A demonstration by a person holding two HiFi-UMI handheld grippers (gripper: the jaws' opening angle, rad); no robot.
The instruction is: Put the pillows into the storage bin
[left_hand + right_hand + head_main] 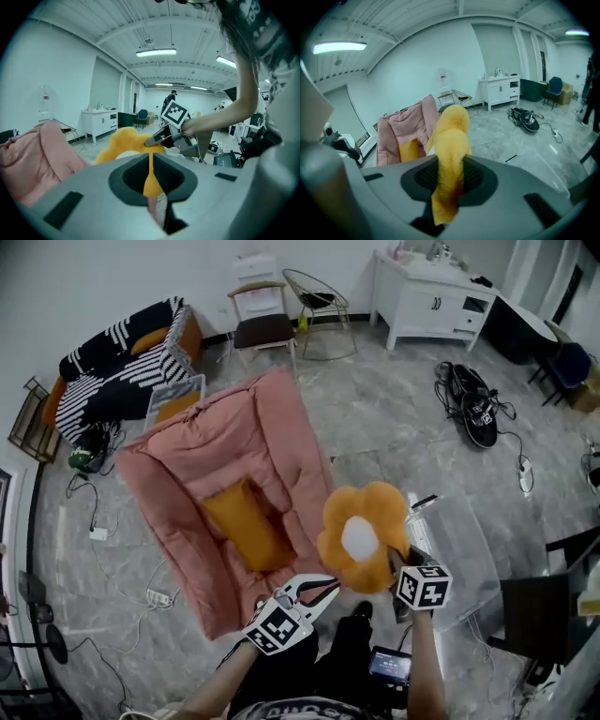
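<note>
Orange flower pillow (361,538), white centre; pink lounger (202,451); orange cushion (246,526) on it; black-white striped blanket (108,367).

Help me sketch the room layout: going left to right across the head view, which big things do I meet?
Striped sofa → pink floor lounger → orange flower-shaped pillow → clear storage bin.

Storage bin (466,549) partly behind flower pillow (361,538)

Staged living room: sofa (187,474), cabinet (422,306)
</note>
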